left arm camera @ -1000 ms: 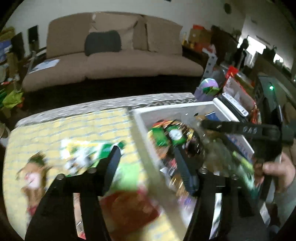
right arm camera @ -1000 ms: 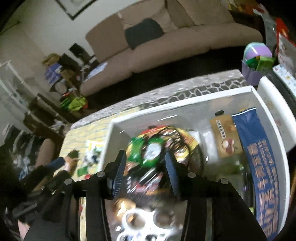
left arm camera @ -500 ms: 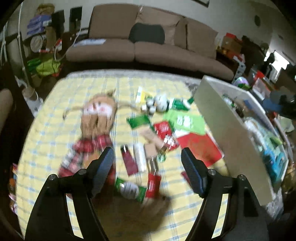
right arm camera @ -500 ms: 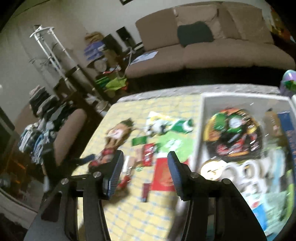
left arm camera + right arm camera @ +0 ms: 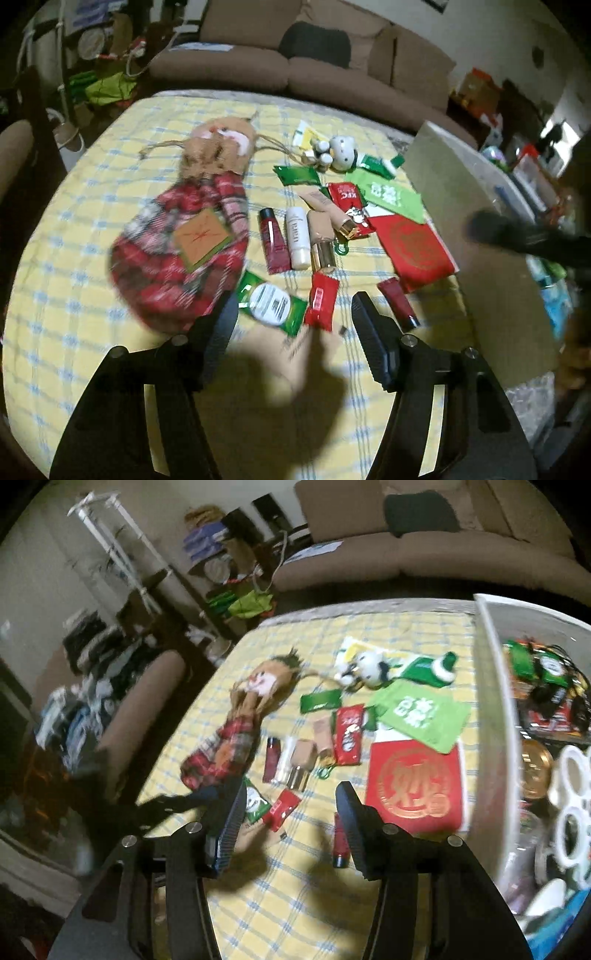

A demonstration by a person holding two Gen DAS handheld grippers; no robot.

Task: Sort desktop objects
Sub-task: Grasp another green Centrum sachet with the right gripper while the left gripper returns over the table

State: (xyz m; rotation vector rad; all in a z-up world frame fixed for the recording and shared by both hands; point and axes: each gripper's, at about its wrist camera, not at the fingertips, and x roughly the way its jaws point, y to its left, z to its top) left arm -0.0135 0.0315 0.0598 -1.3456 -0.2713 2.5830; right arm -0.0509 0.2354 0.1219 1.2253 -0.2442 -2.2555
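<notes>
My left claw (image 5: 291, 328) hangs above a yellow checked cloth (image 5: 74, 302), its jaws closing with nothing between them. Just ahead of its tips lie a red sachet (image 5: 320, 301) and a green packet (image 5: 271, 303). Further ahead are three small tubes (image 5: 295, 238), a plaid Christmas stocking (image 5: 184, 243) to their left and a red envelope (image 5: 415, 247) to their right. My right claw (image 5: 290, 808) is empty, jaws apart. The white bin (image 5: 493, 716) stands to its right.
</notes>
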